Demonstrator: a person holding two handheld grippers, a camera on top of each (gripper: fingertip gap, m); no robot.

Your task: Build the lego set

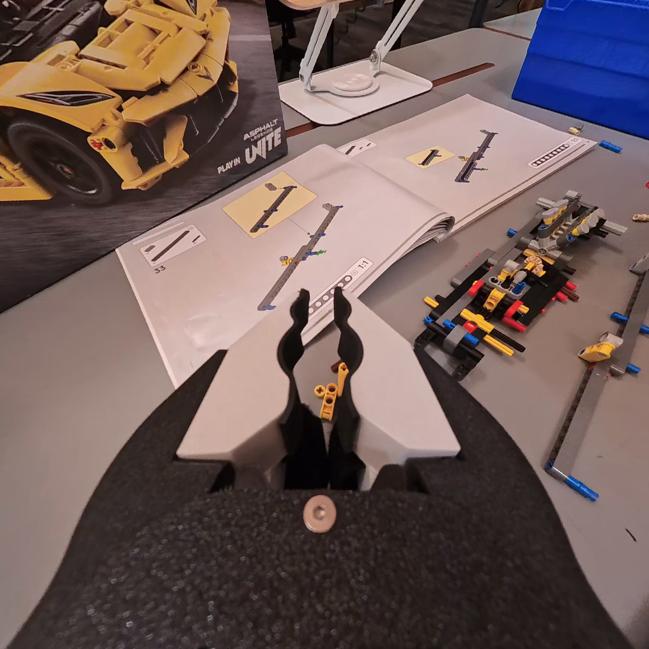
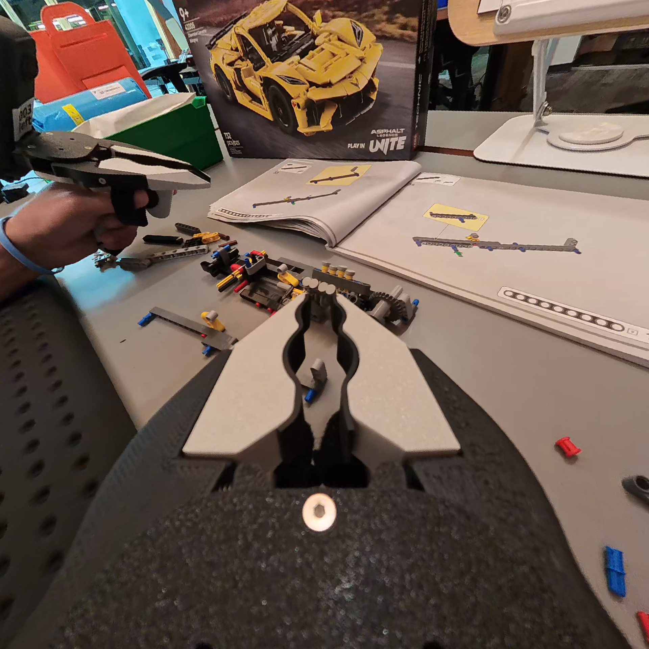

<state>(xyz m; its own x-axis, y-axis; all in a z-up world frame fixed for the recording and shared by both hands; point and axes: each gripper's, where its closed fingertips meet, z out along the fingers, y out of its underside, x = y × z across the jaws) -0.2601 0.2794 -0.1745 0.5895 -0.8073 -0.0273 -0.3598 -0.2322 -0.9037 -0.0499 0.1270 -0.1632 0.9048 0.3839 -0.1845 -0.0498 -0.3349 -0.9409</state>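
Note:
My left gripper (image 1: pixel 321 293) hovers over the near edge of the open instruction booklet (image 1: pixel 316 217). Its jaws stand slightly apart and hold nothing. A few small yellow connectors (image 1: pixel 328 397) lie on the table below it. It also shows in the right wrist view (image 2: pixel 207 181), held by a hand above loose parts. My right gripper (image 2: pixel 322 298) is slightly open, just short of the part-built chassis (image 2: pixel 281 281), which also shows in the left wrist view (image 1: pixel 509 291). A grey piece with a blue pin (image 2: pixel 314 377) shows between its fingers, not touching either. A long grey beam (image 2: pixel 189 326) carrying a yellow piece runs under it.
The set's box (image 2: pixel 316 77) stands at the back. A white stand base (image 2: pixel 562 144) sits back right, a green bin (image 2: pixel 175 133) back left, a blue bin (image 1: pixel 590 59) far right. Loose red (image 2: pixel 568 446), blue (image 2: pixel 614 576) and grey beams (image 2: pixel 175 251) lie around.

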